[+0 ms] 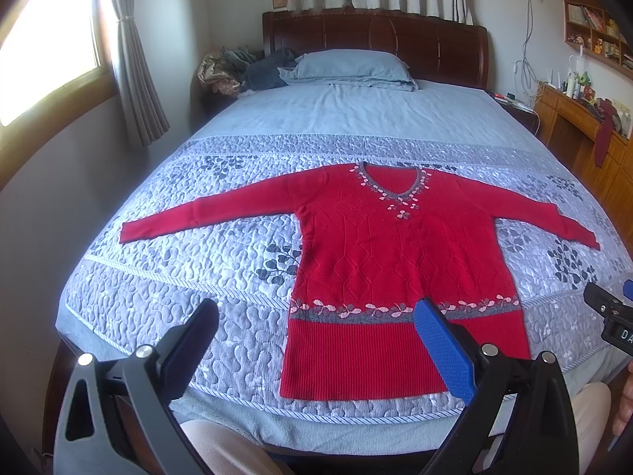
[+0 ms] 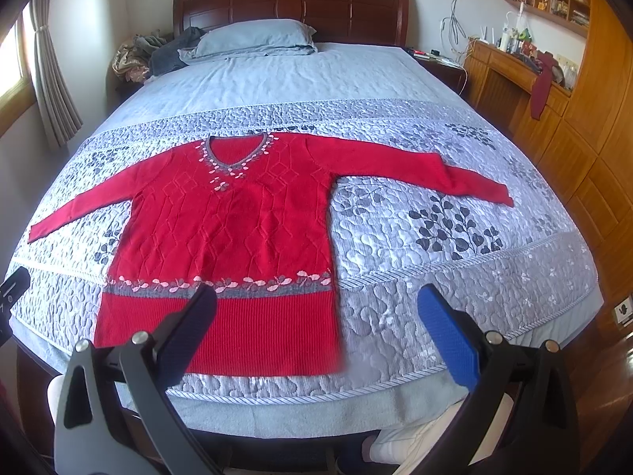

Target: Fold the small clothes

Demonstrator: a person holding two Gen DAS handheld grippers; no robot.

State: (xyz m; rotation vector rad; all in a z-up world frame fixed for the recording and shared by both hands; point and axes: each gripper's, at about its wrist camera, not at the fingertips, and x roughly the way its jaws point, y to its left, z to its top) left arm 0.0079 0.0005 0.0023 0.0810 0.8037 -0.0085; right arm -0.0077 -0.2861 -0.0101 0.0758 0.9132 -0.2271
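A red knitted sweater [image 1: 379,253] [image 2: 233,217] lies flat and face up on the quilted bedspread [image 1: 198,277], both long sleeves spread wide, its ribbed hem nearest me. It has a grey V-neck and a grey floral band above the hem. My left gripper [image 1: 316,316] hovers open over the bed's foot, near the hem's left corner, holding nothing. My right gripper [image 2: 316,304] is open too, above the hem's right corner, with nothing between its fingers. Part of the right gripper [image 1: 611,316] shows at the right edge of the left wrist view.
A blue pillow [image 1: 352,65] and a heap of clothes [image 1: 237,69] lie at the wooden headboard [image 1: 376,35]. A wooden desk and shelves [image 2: 526,63] stand along the right side, a curtained window [image 1: 51,39] on the left. The person's light trousers [image 1: 225,451] show below.
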